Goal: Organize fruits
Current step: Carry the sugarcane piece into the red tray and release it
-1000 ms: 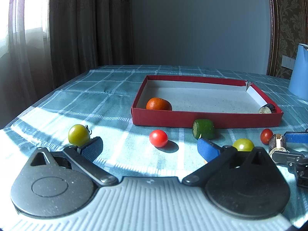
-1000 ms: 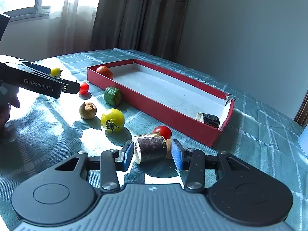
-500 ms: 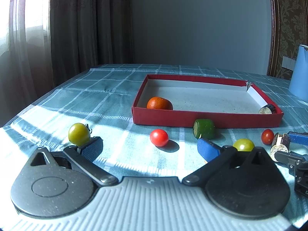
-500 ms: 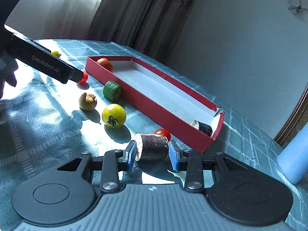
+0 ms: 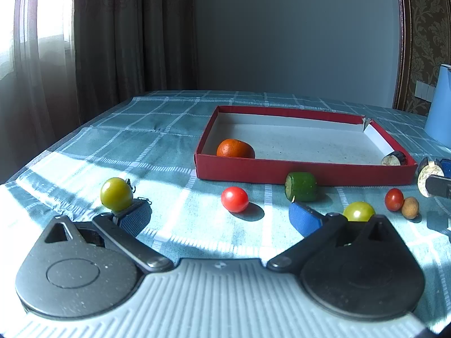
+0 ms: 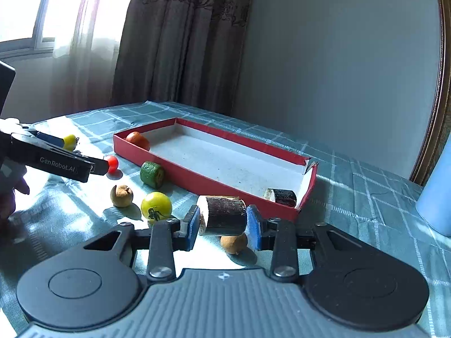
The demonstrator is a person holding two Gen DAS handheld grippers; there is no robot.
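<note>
My right gripper point(image 6: 224, 222) is shut on a dark eggplant piece point(image 6: 224, 215), held just above the cloth near the right corner of the red box point(image 6: 197, 176). In the left wrist view that piece point(image 5: 427, 173) hangs at the far right edge. The red box point(image 5: 304, 170) holds an orange point(image 5: 235, 148) and another eggplant piece point(image 5: 394, 158). My left gripper point(image 5: 220, 217) is open and low over the cloth, with a red cherry tomato point(image 5: 234, 199) just ahead between its fingers. A yellow-green tomato point(image 5: 116, 193) sits by its left pad.
On the cloth before the box lie a green cucumber piece point(image 5: 301, 186), a yellow tomato point(image 5: 358, 211), a small red tomato point(image 5: 394, 199) and a brown longan point(image 5: 410, 208). Another longan point(image 6: 234, 243) sits under my right gripper. A blue jug point(image 6: 437, 197) stands at the far right.
My right gripper has shut on the eggplant piece and lifted it off the cloth, uncovering a longan beneath. The left gripper has stayed put.
</note>
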